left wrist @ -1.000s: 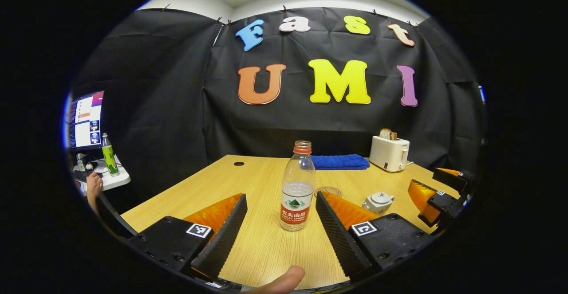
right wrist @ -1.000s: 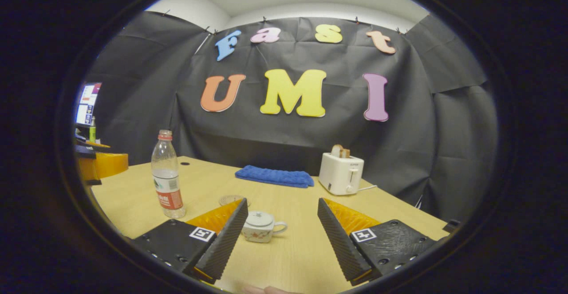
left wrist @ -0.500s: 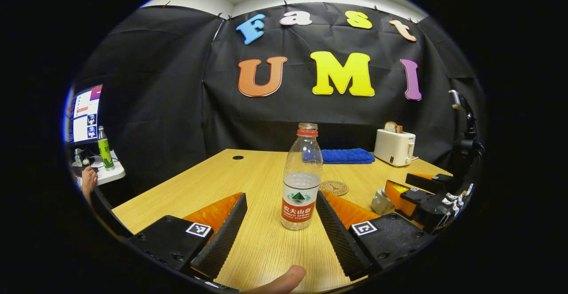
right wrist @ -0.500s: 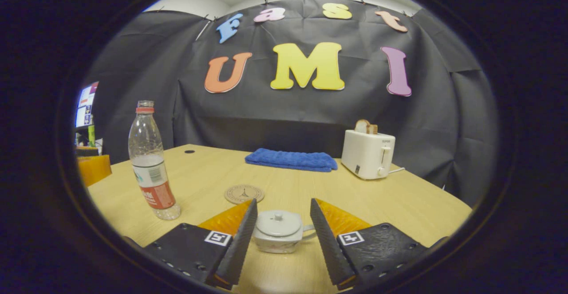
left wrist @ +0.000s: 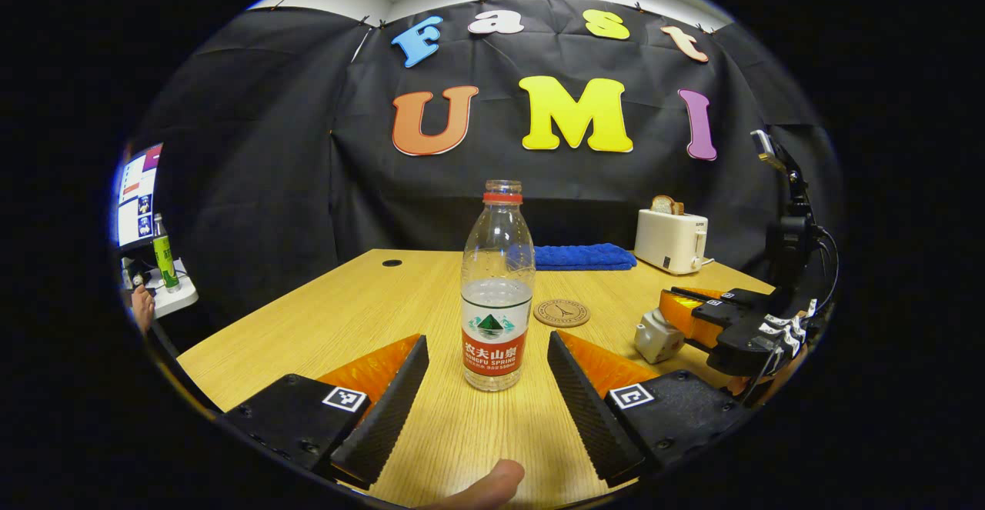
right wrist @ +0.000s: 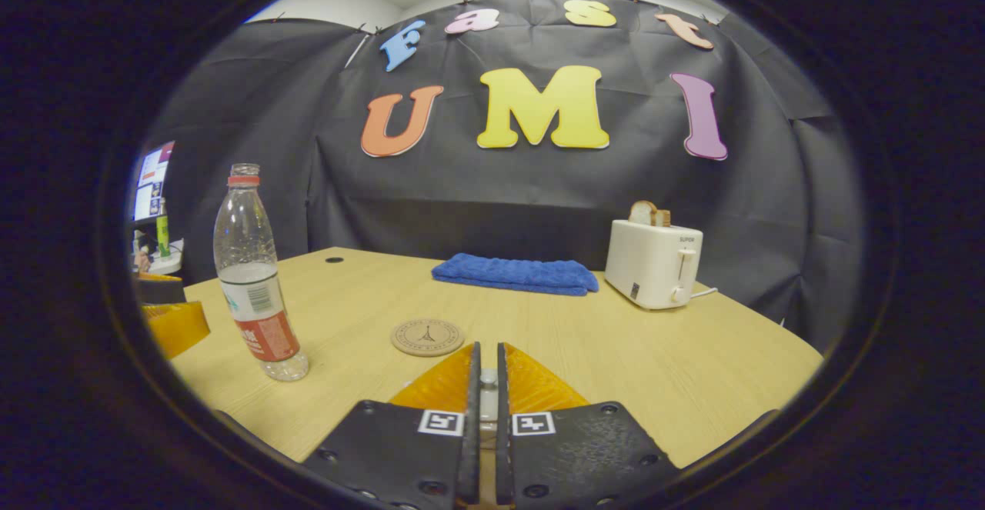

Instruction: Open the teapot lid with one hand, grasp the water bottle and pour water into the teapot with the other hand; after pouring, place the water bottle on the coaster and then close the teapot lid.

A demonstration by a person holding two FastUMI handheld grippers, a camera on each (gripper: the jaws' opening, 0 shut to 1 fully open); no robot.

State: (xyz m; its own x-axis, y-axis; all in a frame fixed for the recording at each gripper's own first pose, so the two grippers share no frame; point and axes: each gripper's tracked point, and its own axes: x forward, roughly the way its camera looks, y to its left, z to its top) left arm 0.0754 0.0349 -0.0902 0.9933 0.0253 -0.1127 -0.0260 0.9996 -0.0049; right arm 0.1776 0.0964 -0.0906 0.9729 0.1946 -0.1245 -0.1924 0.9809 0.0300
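My right claw (right wrist: 486,375) has its fingers drawn almost together, with only a thin slot between them, and a small pale knob shows in that slot. I judge that to be the lid knob, pinched from both sides, though the contact itself is too small to be sure of. From the left gripper view the same claw (left wrist: 692,318) sits over the teapot (left wrist: 654,338), which stands toward the right edge of the tabletop (left wrist: 338,310); only the pot's pale flank shows beneath the fingers.

My left claw (left wrist: 486,387) is wide open and touches nothing. The bottle (left wrist: 496,295) stands upright straight ahead of it, just beyond the fingertips and centred on the gap, its long axis vertical, cap off and roughly half full. So the left is clearly the nearer one for the bottle: I'd say a short push forward would bring the fingers to either side of the label band.

The coaster (left wrist: 562,312) lies flat between bottle and teapot, a little farther toward the back edge, bare.

As I read it, the lid lift comes first, then the bottle grasp.
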